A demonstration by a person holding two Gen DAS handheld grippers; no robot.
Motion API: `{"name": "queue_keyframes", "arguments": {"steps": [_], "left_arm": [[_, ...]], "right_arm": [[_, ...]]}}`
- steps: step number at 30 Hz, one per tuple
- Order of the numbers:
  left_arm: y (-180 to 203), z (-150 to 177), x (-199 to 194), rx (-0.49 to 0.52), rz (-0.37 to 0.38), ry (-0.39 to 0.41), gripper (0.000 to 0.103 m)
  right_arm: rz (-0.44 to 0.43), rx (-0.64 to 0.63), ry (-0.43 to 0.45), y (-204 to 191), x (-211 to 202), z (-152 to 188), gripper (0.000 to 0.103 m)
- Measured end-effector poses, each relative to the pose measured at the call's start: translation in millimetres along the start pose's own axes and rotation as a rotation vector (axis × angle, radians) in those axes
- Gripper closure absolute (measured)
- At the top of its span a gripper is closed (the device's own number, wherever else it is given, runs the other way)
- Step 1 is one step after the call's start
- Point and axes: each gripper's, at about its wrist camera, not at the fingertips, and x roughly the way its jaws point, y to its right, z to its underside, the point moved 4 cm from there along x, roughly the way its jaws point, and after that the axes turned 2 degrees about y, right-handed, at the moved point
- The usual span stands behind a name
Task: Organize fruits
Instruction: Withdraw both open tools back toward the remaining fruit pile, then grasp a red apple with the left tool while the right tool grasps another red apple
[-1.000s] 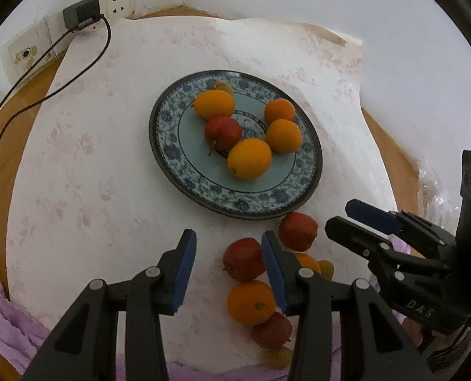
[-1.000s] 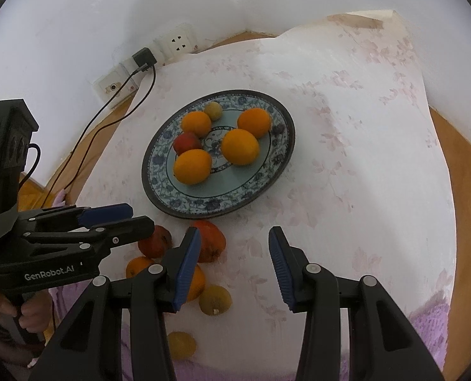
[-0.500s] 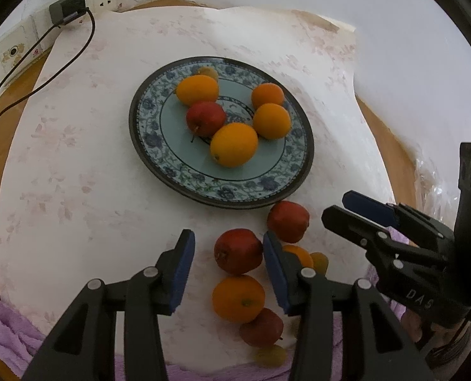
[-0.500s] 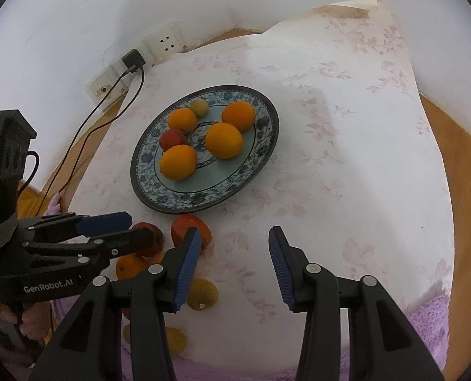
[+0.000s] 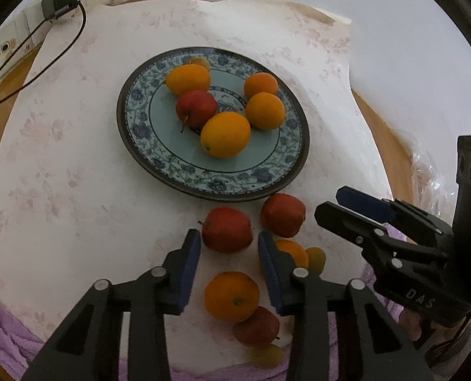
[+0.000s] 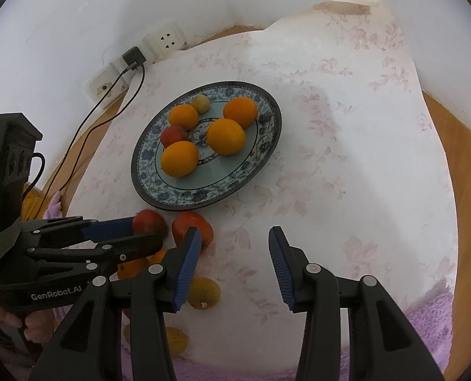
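1. Red and round, the apple (image 5: 226,234) just ahead of your left gripper (image 5: 229,247) lies beside the near rim of the plate (image 5: 146,158); its stem points left toward the left finger, so its core axis runs roughly across the gap.
2. Your left gripper's blue-padded jaws stand apart, one on each side of that apple's near half, and nothing shows them pressing it.
3. Your right gripper (image 6: 234,254) also has its jaws apart, over bare cloth with nothing between them; its left finger sits just in front of a second red apple (image 6: 192,227).
4. On the plate lie four oranges, one red apple (image 5: 196,109) with its stem aimed toward the near-left, and a small yellow fruit (image 6: 200,103) at the far rim.
5. Near you, loose fruit crowds together: an orange (image 5: 231,297) touching a dull red apple (image 5: 257,330), plus small yellowish fruits close to the cloth's near edge.
6. Open room lies right of the plate on the pale floral tablecloth (image 6: 346,158); left of it a black cable (image 5: 60,50) crosses to the wall sockets.
7. Glazed blue-patterned rim, dark outer edge; purple towel (image 6: 432,324) at the near border.
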Motion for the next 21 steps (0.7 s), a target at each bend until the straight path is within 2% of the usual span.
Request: {"name": "queue_keyframes", "arguments": {"steps": [7, 21], "left_arm": [[-2.6, 1.3, 2.3, -0.016, 0.014, -0.003, 0.070], [-3.7, -6.2, 5.0, 0.000, -0.011, 0.024, 0.068]], "right_arm": [[-0.004, -0.004, -0.002, -2.3, 1.5, 0.2, 0.057], [-0.013, -0.003, -0.011, -4.6, 5.8, 0.9, 0.057]]}}
